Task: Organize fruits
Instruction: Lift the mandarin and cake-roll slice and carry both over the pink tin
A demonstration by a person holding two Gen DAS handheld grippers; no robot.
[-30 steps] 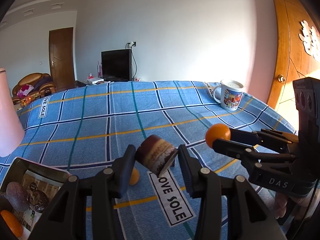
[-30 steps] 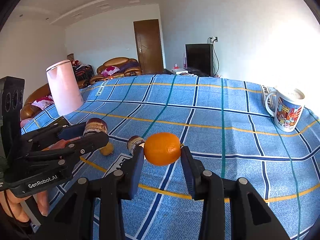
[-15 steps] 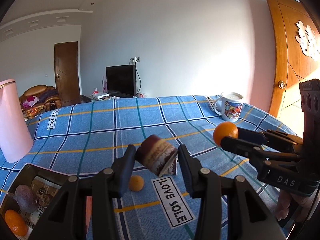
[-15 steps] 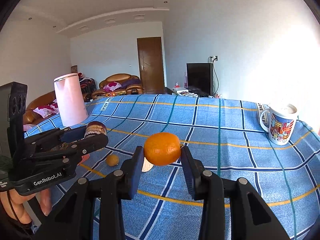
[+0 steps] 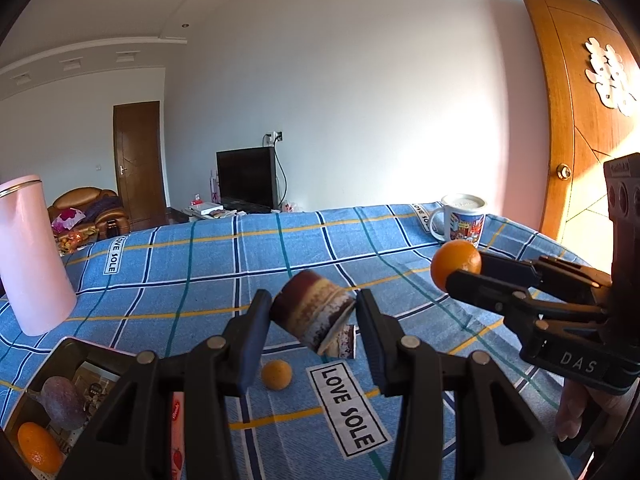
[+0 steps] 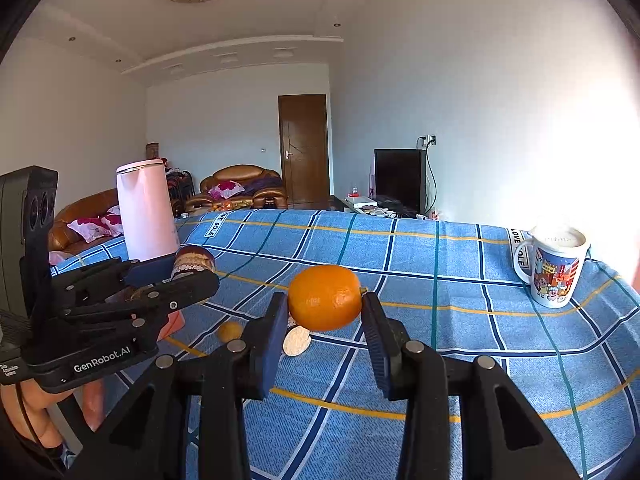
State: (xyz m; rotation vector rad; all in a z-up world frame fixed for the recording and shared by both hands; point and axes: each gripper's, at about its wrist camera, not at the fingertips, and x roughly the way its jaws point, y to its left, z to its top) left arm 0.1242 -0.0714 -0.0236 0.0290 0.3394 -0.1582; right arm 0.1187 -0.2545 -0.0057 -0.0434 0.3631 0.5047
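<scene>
A table is covered by a blue checked cloth [image 5: 192, 280] lettered "LOVE SOLE". On it stand a pink canister [image 5: 32, 256] and a printed mug [image 6: 556, 268]; a small orange fruit [image 5: 276, 374] lies loose. The left gripper [image 5: 314, 316] is clamped on a layered cake-like piece [image 5: 312, 314], possibly a model. The right gripper [image 6: 325, 300] is clamped on an orange [image 6: 325, 297]. A tray [image 5: 60, 364] at the near left holds more fruit. A television [image 6: 400, 178], sofa [image 6: 240, 188] and door [image 6: 304, 148] are seen behind.
</scene>
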